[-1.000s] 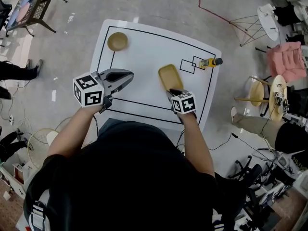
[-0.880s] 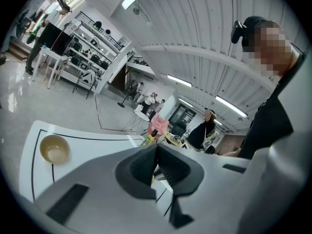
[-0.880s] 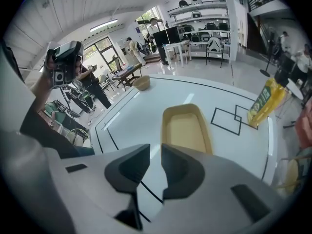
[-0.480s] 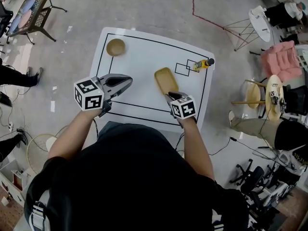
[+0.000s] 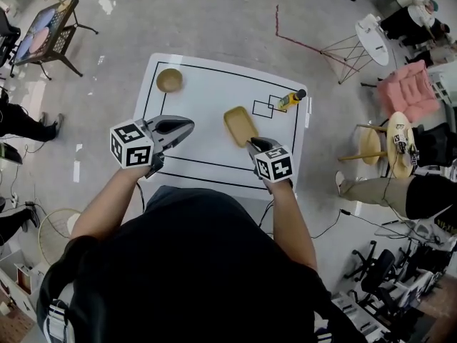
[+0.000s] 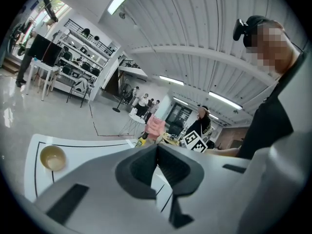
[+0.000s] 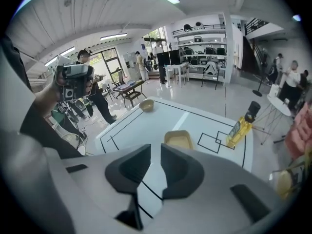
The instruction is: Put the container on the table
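Off-task items I see: round tan bowl [image 5: 169, 80], upper left of centre, upright. Yellow bottle [image 5: 290, 100] with black cap, right of centre, standing by the two overlapping black squares [image 5: 263, 108]. Floor: red line [image 5: 277, 9] top centre. Low table with colourful top [image 5: 44, 21] top left. White round side table [image 5: 372, 38] top right, pink chair [image 5: 408, 89] just below it. Fan [image 5: 56, 224] lower left. Someone's legs [image 5: 25, 118] at left edge.
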Tool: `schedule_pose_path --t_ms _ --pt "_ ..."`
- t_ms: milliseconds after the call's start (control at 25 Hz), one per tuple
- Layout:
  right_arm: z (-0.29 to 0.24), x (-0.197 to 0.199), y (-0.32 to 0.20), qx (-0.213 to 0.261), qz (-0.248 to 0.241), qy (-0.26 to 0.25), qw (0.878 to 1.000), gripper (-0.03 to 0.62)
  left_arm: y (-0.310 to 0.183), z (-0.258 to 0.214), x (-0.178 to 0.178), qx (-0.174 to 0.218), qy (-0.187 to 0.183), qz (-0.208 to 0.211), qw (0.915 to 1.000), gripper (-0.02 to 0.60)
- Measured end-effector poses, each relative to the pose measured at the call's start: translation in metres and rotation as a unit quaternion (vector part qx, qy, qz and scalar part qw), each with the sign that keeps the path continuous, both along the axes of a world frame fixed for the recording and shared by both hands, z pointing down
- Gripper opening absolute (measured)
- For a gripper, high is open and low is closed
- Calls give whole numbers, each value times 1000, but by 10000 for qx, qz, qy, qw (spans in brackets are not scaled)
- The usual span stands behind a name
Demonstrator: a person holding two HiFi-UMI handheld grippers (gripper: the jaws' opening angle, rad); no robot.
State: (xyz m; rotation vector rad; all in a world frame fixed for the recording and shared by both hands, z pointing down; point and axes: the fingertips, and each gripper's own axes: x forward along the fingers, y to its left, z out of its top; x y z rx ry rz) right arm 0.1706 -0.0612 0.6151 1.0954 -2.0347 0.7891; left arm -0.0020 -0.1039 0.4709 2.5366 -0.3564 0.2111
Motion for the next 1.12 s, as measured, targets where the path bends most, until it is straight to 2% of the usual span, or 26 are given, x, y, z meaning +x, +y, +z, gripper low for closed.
schedule_pose_path --t_ms 320,1120 --pt "-41 19 12 544 390 4 9978 58 16 -18 0 200 16 89 9998 11" --pt "-114 45 63 1493 895 60 9847 54 67 -42 2 455 38 298 9985 11"
